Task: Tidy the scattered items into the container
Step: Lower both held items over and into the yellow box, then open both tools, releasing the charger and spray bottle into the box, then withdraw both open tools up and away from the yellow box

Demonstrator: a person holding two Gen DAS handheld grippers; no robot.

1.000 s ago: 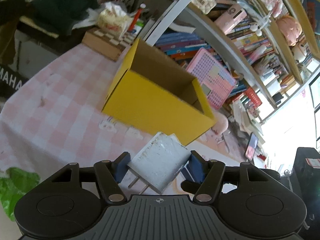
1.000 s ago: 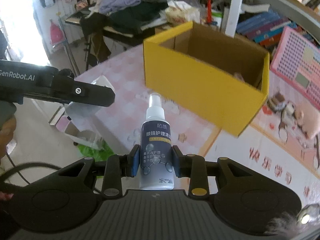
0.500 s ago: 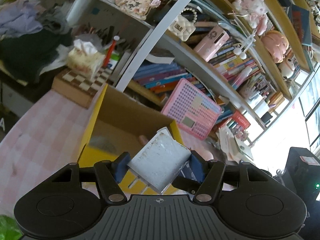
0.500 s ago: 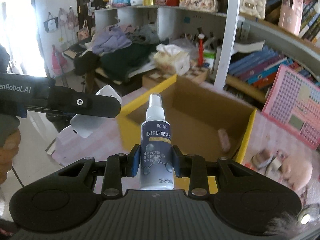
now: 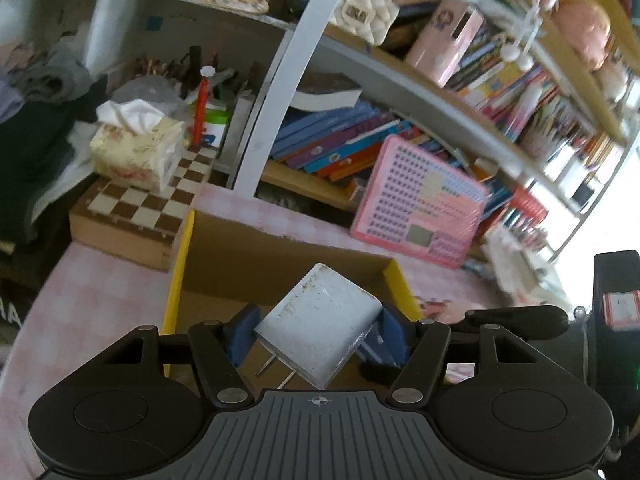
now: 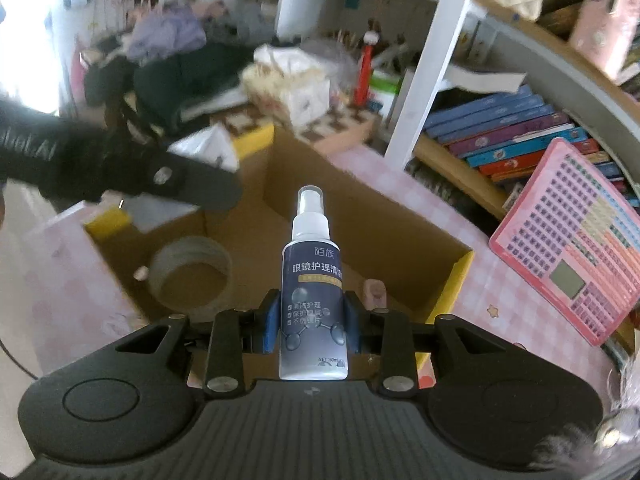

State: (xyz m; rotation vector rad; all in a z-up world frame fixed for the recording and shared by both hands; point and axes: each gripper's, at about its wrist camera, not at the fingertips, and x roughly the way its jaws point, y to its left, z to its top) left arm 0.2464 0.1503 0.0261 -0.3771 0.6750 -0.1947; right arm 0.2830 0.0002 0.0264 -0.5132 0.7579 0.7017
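My left gripper (image 5: 316, 336) is shut on a white plug charger (image 5: 318, 330) with two prongs and holds it over the open yellow cardboard box (image 5: 178, 276). My right gripper (image 6: 314, 322) is shut on a small spray bottle (image 6: 314, 300) with a dark label, upright, above the same box (image 6: 456, 284). Inside the box lie a roll of tape (image 6: 192, 272) and a small pink item (image 6: 374, 292). The left gripper with the charger (image 6: 204, 148) shows blurred at the left of the right wrist view, over the box's far corner.
The box stands on a pink checked tablecloth (image 5: 92, 300). Behind it are a chessboard box (image 5: 128, 212) with a tissue pack (image 5: 136, 152), a white shelf post (image 5: 280, 80), rows of books (image 5: 340, 144) and a pink toy tablet (image 5: 420, 208). Clothes pile up at the far left (image 6: 168, 60).
Both grippers have moved forward and up over the box, so its inside now shows below them. Each keeps its hold on its item.
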